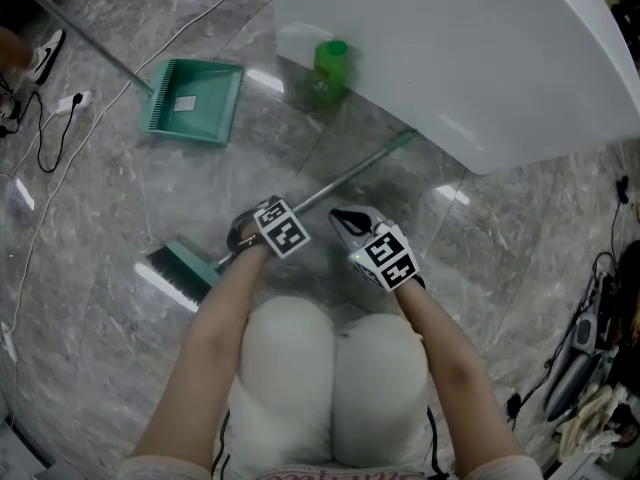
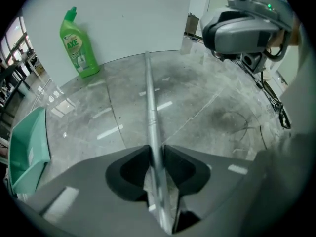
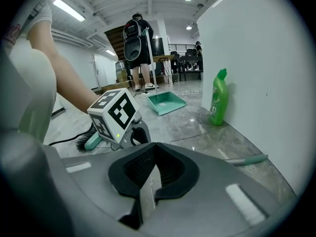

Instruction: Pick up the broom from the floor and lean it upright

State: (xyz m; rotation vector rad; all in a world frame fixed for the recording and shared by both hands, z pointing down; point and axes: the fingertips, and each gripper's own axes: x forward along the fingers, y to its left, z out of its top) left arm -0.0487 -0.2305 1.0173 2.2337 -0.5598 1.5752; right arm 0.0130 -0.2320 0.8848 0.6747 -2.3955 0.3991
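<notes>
The left tongs [image 2: 156, 151] are spread a little. The stick [image 2: 150, 102] of the broom [image 1: 300, 203] is seen right between them, very close to both pads, but no firm pinch is shown yet. The right tongs [image 3: 155, 144] are pressed together with nothing in them, just beside the stick, so the left side is nearer.

The broom is laid flat on the floor [image 1: 100, 198]. Its stick runs from the brush [image 1: 178, 273] by the knees to the green tip [image 1: 400, 140] at the white wall [image 1: 450, 48]. A green bottle [image 1: 330, 68] is stood near that tip. More open floor is left on the dustpan [image 1: 195, 98] side.
</notes>
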